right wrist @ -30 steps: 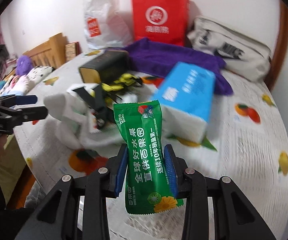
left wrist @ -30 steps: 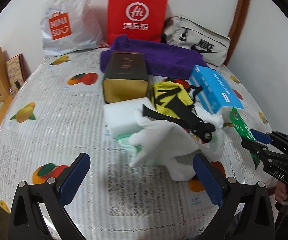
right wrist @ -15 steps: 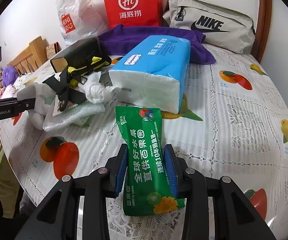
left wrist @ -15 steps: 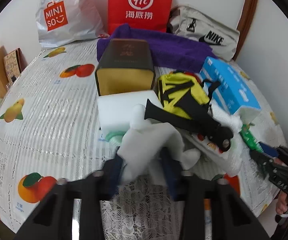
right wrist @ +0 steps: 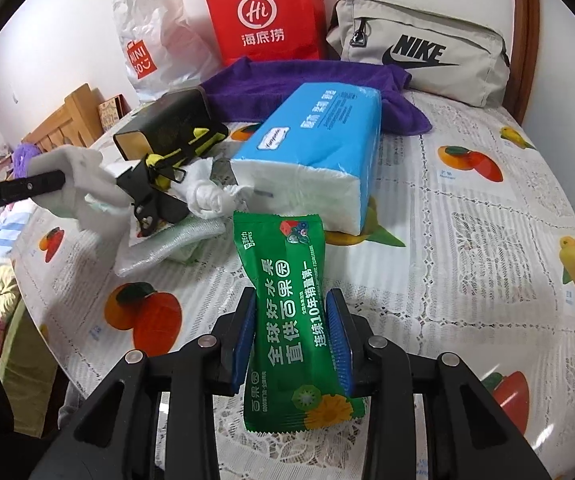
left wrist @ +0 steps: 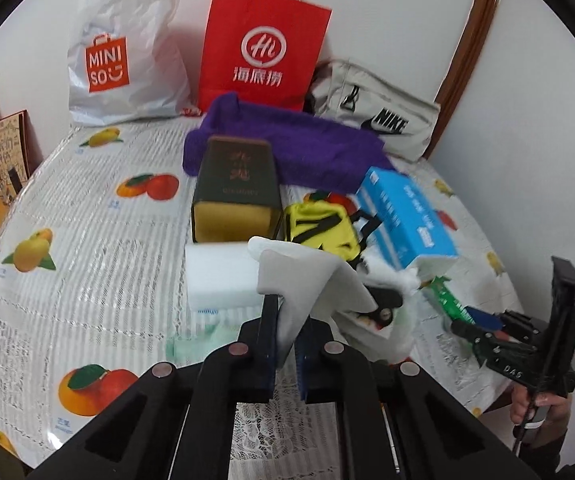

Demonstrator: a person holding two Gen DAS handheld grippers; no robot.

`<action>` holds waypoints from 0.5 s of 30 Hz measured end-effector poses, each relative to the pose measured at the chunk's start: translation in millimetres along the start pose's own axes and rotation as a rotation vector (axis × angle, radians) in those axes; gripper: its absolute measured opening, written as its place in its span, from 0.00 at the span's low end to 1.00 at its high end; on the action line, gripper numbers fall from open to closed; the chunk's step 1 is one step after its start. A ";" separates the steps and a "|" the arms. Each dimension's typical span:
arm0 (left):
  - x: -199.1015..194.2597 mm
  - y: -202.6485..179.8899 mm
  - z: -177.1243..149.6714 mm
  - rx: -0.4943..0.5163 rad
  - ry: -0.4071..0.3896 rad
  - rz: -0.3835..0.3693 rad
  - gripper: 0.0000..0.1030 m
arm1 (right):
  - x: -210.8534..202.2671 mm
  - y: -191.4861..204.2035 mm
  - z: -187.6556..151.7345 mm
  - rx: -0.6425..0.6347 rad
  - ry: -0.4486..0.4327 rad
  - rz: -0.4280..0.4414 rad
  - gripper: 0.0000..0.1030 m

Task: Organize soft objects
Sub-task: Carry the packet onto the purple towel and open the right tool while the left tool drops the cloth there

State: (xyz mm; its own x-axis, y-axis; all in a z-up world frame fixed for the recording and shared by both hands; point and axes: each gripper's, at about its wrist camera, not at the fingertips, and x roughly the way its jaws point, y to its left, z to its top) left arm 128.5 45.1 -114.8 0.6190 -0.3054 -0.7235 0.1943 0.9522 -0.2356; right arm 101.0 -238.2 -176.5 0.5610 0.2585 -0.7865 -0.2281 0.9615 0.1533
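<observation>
My left gripper (left wrist: 285,320) is shut on a white soft cloth (left wrist: 303,280) and holds it lifted above the pile; it also shows in the right wrist view (right wrist: 67,180). My right gripper (right wrist: 291,336) is shut on a green wet-wipes packet (right wrist: 287,320), held above the tablecloth at the table's right front; the packet also shows in the left wrist view (left wrist: 447,300). The pile holds a yellow and black strap bag (left wrist: 319,228), a white foam block (left wrist: 219,276), crumpled white tissue (right wrist: 207,196) and a blue tissue pack (right wrist: 311,152).
A dark box with a yellow end (left wrist: 235,196) lies behind the pile. A purple towel (left wrist: 287,148), a red paper bag (left wrist: 263,40), a white Miniso bag (left wrist: 119,52) and a grey Nike pouch (right wrist: 419,48) stand at the back. A wooden frame (right wrist: 67,120) is left of the table.
My left gripper closed on the white cloth and lifted it off the pile. My right gripper kept hold of the green packet and shifted slightly.
</observation>
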 end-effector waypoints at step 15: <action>-19.2 13.6 39.0 -0.039 -0.047 0.010 0.07 | -41.3 8.4 34.2 0.009 -0.073 0.019 0.34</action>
State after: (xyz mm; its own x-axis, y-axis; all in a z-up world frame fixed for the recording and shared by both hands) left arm 148.9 64.1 -78.8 0.6557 -0.2947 -0.6952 0.1588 0.9539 -0.2547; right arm 103.1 -237.6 -122.2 0.6135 0.2824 -0.7375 -0.2320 0.9571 0.1735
